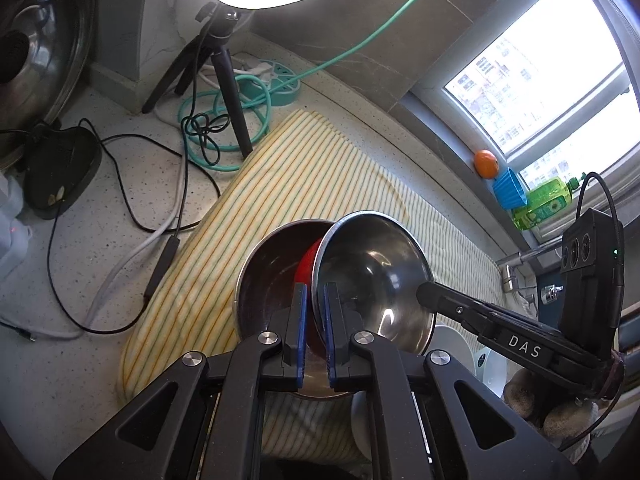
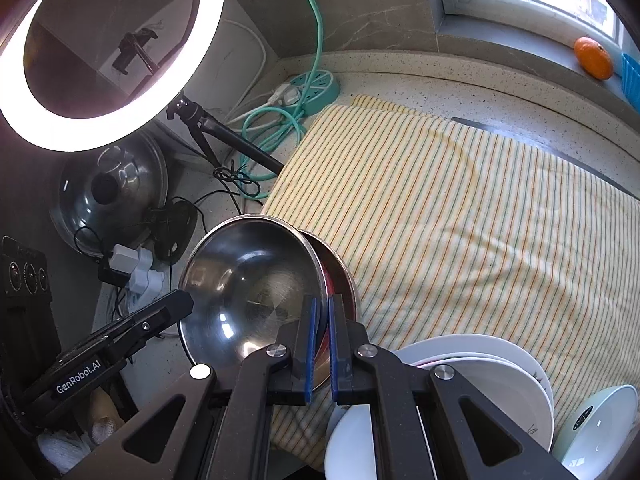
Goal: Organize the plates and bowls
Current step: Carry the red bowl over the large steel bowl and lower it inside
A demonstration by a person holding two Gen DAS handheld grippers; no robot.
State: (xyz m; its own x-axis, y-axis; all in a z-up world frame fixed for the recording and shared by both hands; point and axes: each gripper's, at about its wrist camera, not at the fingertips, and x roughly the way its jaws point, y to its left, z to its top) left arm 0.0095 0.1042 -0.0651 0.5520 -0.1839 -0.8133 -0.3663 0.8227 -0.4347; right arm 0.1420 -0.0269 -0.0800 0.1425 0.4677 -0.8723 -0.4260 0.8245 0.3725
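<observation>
Two steel bowls stand tilted over a striped cloth (image 1: 304,184), with something red (image 1: 308,268) between them. My left gripper (image 1: 315,312) is shut on the rim of the shiny steel bowl (image 1: 380,272), which leans on a darker steel bowl (image 1: 268,280). My right gripper (image 2: 320,328) is shut on the rim of the darker bowl (image 2: 340,272); the shiny bowl (image 2: 248,280) lies to its left. White plates (image 2: 480,360) and a pale bowl (image 2: 600,420) are stacked at the lower right.
A ring light on a tripod (image 2: 208,128), a teal power strip (image 2: 316,88) and loose cables (image 1: 200,128) crowd the counter's far left. A pot lid (image 2: 108,188) leans on the wall. An orange (image 2: 592,58) and a blue cup (image 1: 508,192) sit on the sill.
</observation>
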